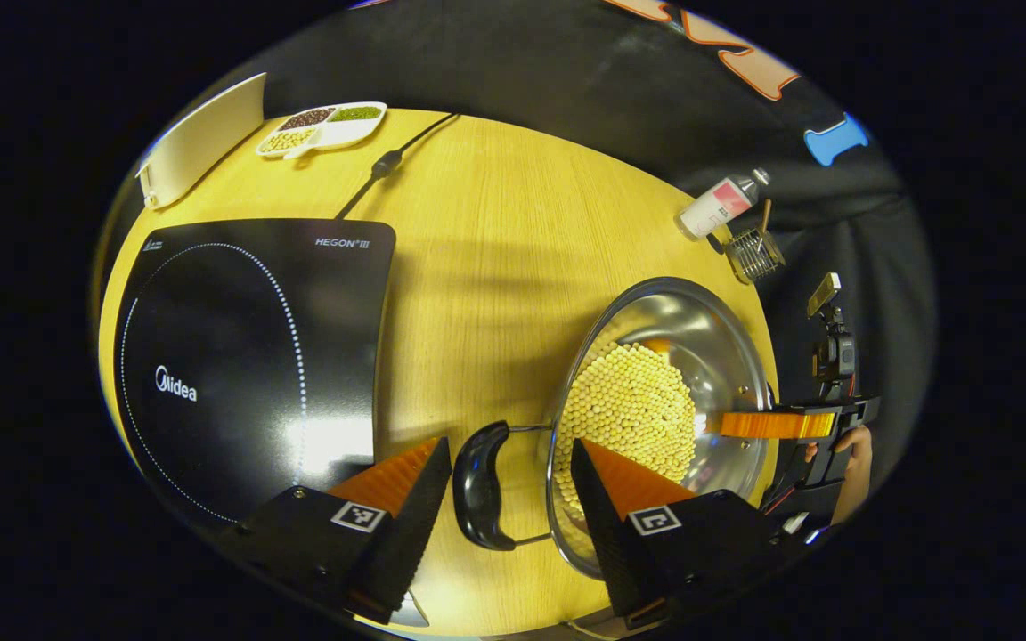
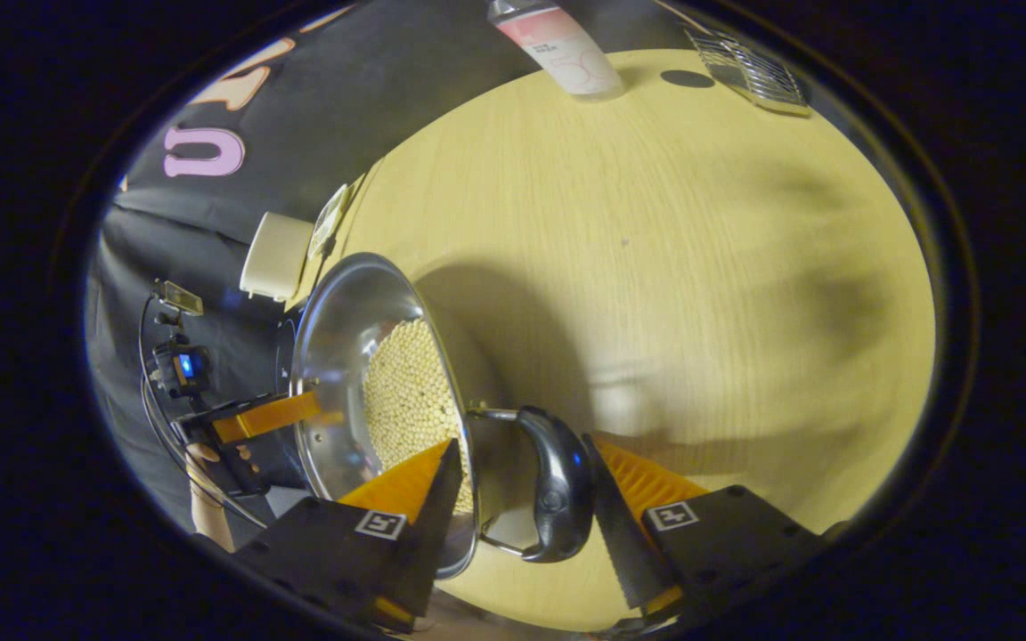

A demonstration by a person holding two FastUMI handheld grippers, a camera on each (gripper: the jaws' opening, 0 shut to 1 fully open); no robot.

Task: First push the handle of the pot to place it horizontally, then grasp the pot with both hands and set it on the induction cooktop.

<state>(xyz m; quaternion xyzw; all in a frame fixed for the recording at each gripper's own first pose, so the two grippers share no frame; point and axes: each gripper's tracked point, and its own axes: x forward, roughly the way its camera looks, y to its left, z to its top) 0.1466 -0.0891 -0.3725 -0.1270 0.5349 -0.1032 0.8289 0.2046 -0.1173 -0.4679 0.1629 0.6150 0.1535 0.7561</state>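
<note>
Pale wood-grain bench (image 1: pixel 495 267) carried a shiny steel pot (image 1: pixel 709 329), round and filled with small cream beads, standing to the right of the flat black glass cooktop (image 1: pixel 246 356) and clear of it. Each hand-held gripper stood wide: the left hand-held gripper (image 1: pixel 510 463) straddled one glossy black loop handle (image 1: pixel 477 485) without touching, and the right hand-held gripper (image 2: pixel 522 467) straddled the other handle (image 2: pixel 553 481). Smooth rounded plastic might slip between the ribbed orange fingers (image 1: pixel 388 476), I judged, tilting the pot and spilling beads if the two sides lifted unevenly.
</note>
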